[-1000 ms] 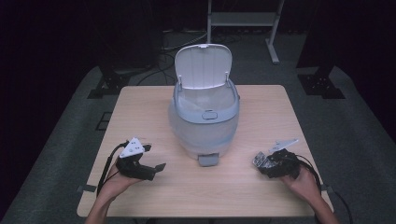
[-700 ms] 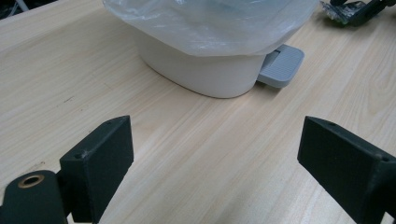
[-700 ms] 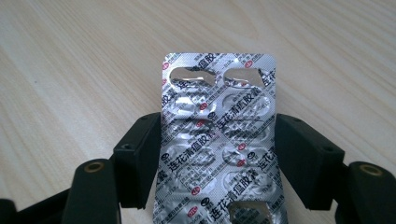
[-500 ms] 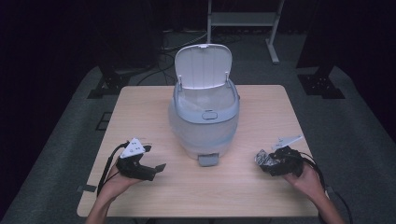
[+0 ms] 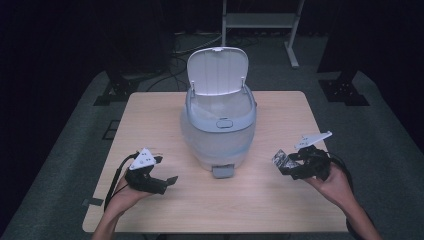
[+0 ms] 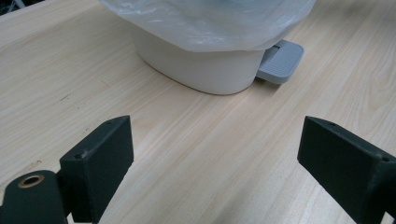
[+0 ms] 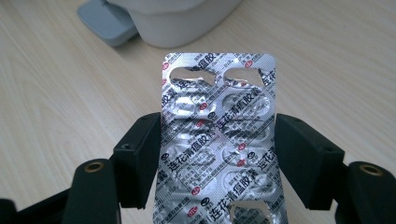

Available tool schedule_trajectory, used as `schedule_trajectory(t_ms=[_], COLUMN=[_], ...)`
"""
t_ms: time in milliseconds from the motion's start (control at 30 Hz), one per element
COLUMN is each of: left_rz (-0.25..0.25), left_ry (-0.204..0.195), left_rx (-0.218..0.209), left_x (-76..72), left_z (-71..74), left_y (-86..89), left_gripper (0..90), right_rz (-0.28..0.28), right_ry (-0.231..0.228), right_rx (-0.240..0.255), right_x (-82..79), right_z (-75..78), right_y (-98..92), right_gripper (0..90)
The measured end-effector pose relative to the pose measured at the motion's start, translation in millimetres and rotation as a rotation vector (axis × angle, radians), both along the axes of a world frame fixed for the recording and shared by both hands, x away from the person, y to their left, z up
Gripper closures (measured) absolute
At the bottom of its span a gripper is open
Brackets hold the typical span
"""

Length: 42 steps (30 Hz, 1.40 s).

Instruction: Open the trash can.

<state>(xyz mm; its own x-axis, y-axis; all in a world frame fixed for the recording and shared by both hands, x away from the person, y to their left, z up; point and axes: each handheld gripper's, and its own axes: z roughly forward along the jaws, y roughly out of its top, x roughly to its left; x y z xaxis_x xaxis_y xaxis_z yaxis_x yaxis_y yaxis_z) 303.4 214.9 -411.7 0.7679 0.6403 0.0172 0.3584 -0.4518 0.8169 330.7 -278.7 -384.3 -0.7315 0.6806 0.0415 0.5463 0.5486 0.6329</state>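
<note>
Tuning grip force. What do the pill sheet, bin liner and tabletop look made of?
Pill sheet: crinkled silver foil, shiny, printed red and black, some pockets torn open; the right gripper clamps it. Bin liner: thin translucent plastic film, glossy and wrinkled. Tabletop: pale wood grain, matte; possibly laminate rather than solid wood.

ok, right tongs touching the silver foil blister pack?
Touching. In the right gripper view the right tongs clamp both side edges of the silver foil blister pack.

A silver foil blister pack (image 7: 217,140), several pockets torn open, stands upright between the right tool's (image 7: 217,158) jaws.
</note>
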Motion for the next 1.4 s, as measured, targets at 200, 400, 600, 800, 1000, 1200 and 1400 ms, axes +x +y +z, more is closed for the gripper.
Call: schedule_trajectory(t_ms=[200, 400, 600, 800, 1000, 1200, 1400], left_rz=[-0.002, -0.002, 0.0, -0.002, -0.003, -0.004, -0.003], left_ry=[0.003, 0.001, 0.004, 0.006, 0.006, 0.008, 0.011], left_rx=[0.006, 0.004, 0.006, 0.011, 0.016, 0.019, 0.026], left_x=[0.6, 0.6, 0.9, 1.5, 1.5, 2.0, 2.5], left_z=[-1.7, -1.7, -2.9, -3.7, -3.6, -4.5, -6.0], left_y=[-0.2, 0.1, -0.2, -0.6, -0.2, 0.2, -0.4], left_gripper=[9.7, 9.7, 9.7, 9.7, 9.7, 9.7, 9.7], right_rz=[0.023, 0.03, 0.034, 0.037, 0.047, 0.063, 0.067], right_ry=[-0.011, -0.013, -0.021, -0.031, -0.034, -0.033, -0.027], right_rx=[0.003, 0.02, 0.041, 0.054, 0.063, 0.062, 0.064], right_x=[2.2, 3.6, 5.8, 8.6, 11.2, 14.0, 17.2], right_z=[23.0, 43.0, 62.0, 81.0, 97.7, 111.5, 123.5], right_y=[4.3, 5.4, 4.1, 4.3, 7.5, 12.3, 15.5], right_gripper=[32.5, 32.5, 32.5, 32.5, 32.5, 32.5, 32.5])
